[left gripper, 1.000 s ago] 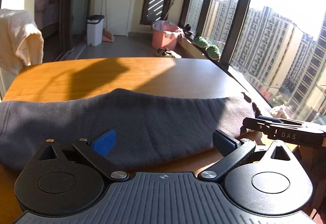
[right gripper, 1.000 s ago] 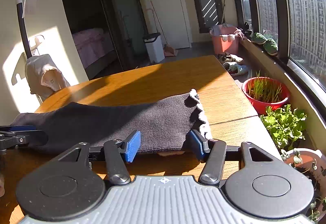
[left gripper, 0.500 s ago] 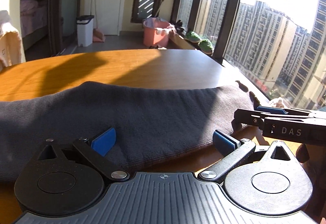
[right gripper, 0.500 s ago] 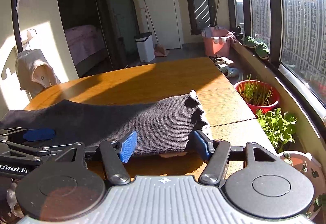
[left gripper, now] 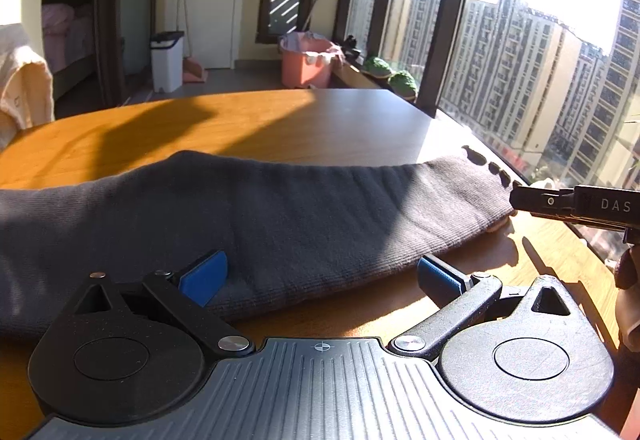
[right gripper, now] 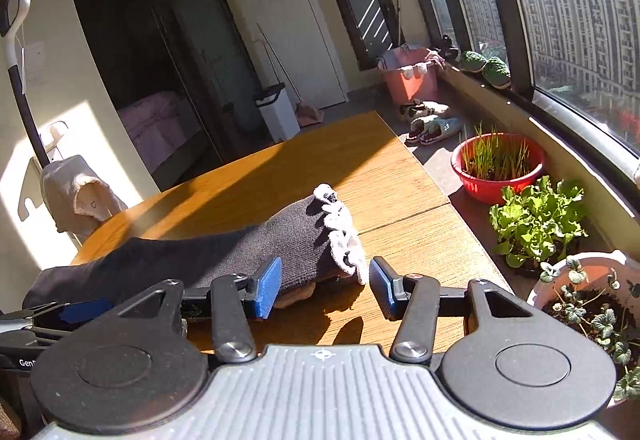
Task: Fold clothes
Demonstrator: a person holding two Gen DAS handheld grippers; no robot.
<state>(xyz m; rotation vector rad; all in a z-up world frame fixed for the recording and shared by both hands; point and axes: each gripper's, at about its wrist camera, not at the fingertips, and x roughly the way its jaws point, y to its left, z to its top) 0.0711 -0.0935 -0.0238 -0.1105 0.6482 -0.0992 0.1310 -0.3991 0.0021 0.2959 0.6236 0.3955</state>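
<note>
Jaws parted, both grippers (left gripper: 320, 274) (right gripper: 324, 286) flank the dark garment (left gripper: 280, 215); red basin (right gripper: 498, 171) holds grass.

Dark grey knit garment (left gripper: 304, 215), folded long, flat on table, pale frilled end

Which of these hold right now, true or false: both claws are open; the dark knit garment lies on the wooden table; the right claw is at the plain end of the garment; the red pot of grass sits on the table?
1. Both the left claw and the right claw are open. True.
2. The dark knit garment lies on the wooden table. True.
3. The right claw is at the plain end. False: it is at the end with the white frilly trim.
4. The red pot of grass sits on the table. False: it stands beside the table, by the window.
</note>
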